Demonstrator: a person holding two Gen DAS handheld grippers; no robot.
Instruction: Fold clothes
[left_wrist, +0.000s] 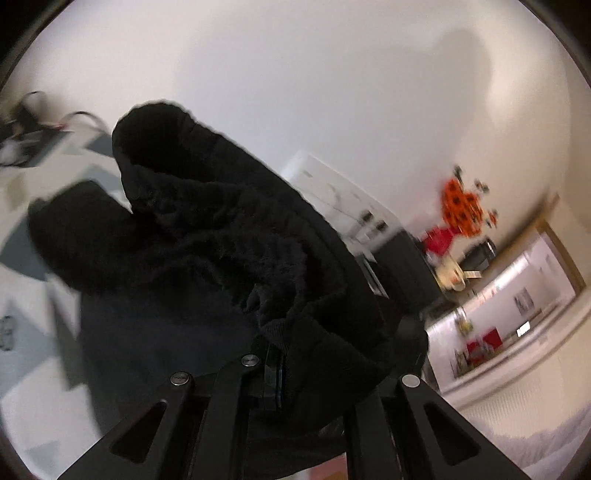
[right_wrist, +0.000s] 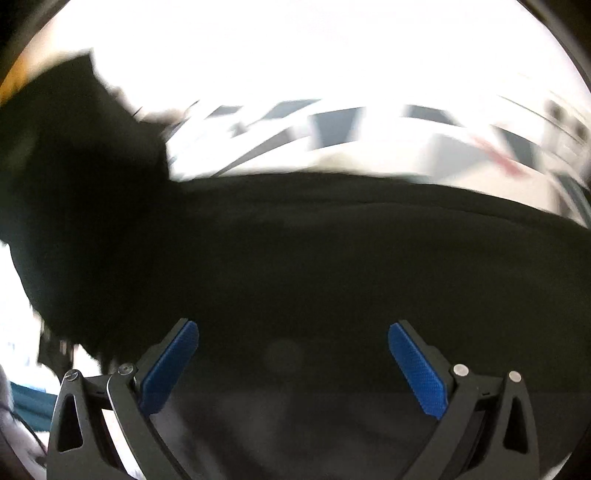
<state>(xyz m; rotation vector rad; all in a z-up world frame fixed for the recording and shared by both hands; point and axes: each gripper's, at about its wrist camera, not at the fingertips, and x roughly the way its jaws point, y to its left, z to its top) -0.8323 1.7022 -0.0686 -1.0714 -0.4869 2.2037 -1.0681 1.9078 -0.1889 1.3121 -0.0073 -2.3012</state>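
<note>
The left gripper (left_wrist: 275, 373) has its jaws pressed together on a ribbed edge of the black fleece garment (left_wrist: 221, 236), which bunches up in front of its camera with the fuzzy lining showing and a sleeve-like part hanging to the left. Behind it lie a grey-and-white patterned surface (left_wrist: 22, 243), a white wall (left_wrist: 332, 74) and a blurred shelf with orange and red items (left_wrist: 463, 206). The right gripper (right_wrist: 293, 363) stands spread wide, its blue pads (right_wrist: 170, 369) apart, with nothing pinched between them; the same black garment (right_wrist: 295, 251) stretches across the view just beyond them, over the patterned surface (right_wrist: 332, 125).
</note>
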